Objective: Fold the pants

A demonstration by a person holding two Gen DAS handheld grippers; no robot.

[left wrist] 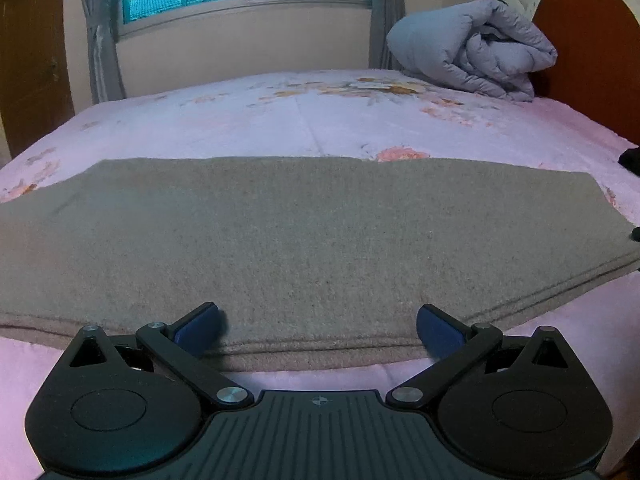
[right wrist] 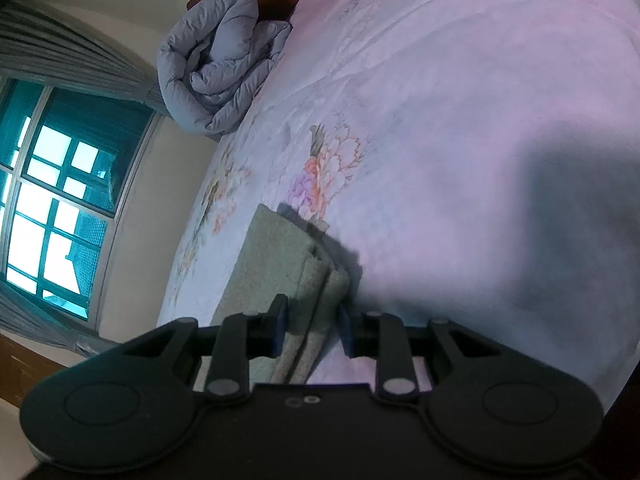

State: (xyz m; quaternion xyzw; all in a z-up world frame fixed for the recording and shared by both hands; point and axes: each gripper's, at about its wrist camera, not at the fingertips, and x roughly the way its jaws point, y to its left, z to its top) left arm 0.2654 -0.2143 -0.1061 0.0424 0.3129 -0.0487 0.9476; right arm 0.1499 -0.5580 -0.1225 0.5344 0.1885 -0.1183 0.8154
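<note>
while rolled sideways, right gripper (right wrist: pixel 313 328) pinches pants (right wrist: pixel 276 264)

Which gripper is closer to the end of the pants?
Right. The right gripper is closed around the pants' layered end, while the left gripper sits open at the long near edge.

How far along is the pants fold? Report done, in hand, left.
Done: the pants lie flat on the bed as a long band, with stacked layers showing along the near edge.
In hand: the right gripper is closed on the layered end of the band; the left gripper hangs open over the near edge, holding nothing.
Left: probably bringing the ends together to shorten it.
</note>
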